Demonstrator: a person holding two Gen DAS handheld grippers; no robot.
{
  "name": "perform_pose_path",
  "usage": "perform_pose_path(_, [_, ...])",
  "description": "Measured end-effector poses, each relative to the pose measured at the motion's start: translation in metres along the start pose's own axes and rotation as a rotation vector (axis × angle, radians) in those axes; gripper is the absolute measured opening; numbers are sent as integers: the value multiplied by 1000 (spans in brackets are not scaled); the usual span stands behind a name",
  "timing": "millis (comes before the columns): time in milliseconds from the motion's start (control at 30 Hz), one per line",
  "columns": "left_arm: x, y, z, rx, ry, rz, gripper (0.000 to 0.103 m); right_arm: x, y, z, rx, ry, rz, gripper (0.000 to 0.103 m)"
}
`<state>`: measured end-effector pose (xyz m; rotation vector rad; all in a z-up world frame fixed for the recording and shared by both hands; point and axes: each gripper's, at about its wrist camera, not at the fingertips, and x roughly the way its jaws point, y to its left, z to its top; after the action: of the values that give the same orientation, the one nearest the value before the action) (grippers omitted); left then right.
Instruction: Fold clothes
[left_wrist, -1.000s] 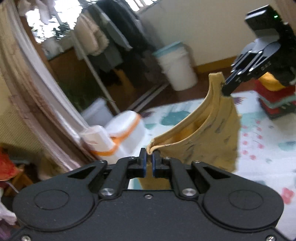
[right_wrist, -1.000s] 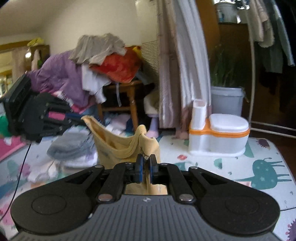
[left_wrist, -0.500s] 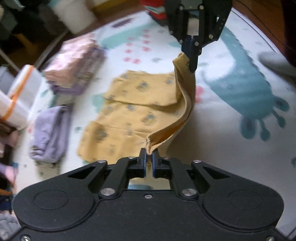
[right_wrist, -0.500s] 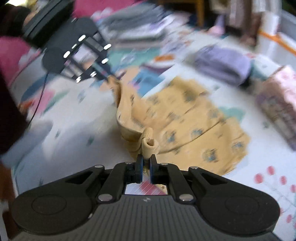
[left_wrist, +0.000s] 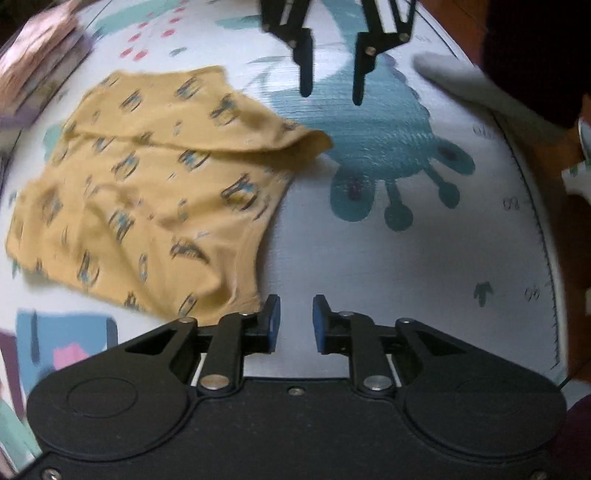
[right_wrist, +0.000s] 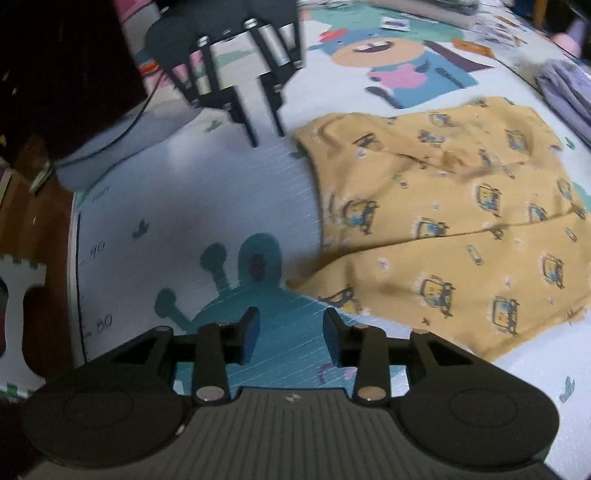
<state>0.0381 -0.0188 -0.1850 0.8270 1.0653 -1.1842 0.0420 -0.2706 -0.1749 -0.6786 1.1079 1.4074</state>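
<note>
The left wrist view shows a pink folded stack (left_wrist: 35, 61) at the 10 o'clock edge and a grey sock-like shape (left_wrist: 476, 86) at 1 o'clock, neither seen from the other side; the right wrist view alone shows a bear print (right_wrist: 402, 62) at 1 o'clock, purple clothes (right_wrist: 569, 92) at 2 o'clock and a bare strip of brown floor (right_wrist: 33, 206) at 9 o'clock. Both views share the mat (left_wrist: 388, 266) with its teal creature print. The left gripper (left_wrist: 295, 319) is released, its jaws apart over bare mat, with the cloth (left_wrist: 147, 184) just at its 10 o'clock, close to one finger. The right gripper (right_wrist: 288, 334) is likewise released and holds nothing. The cloth lies loose on the mat, mustard yellow with small dark cartoon prints, rumpled, one flap folded over itself with a raised crease across the middle.
</note>
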Motion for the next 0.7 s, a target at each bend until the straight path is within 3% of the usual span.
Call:
perform_pose_path(167, [-8, 58, -6, -268, -72, 64, 17, -9, -35, 4, 115, -65, -75, 39])
perform_pose_path(400, [-9, 146, -15, -659, -210, 161, 24, -18, -99, 4, 413, -227, -191, 40])
perform_pose_path(467, [-10, 171, -18, -770, -250, 189, 29, -12, -109, 5, 442, -243, -202, 40])
perform_pose_path(533, [-10, 196, -20, -882, -289, 217, 48, -2, -115, 10, 452, -244, -201, 40])
perform_pose_path(600, [-10, 219, -22, -977, -324, 237, 48, 7, -116, 17, 414, -228, -199, 40])
perform_pose_path(700, [-4, 238, -21, -1017, -349, 220, 48, 20, -119, 25, 371, -206, -194, 41])
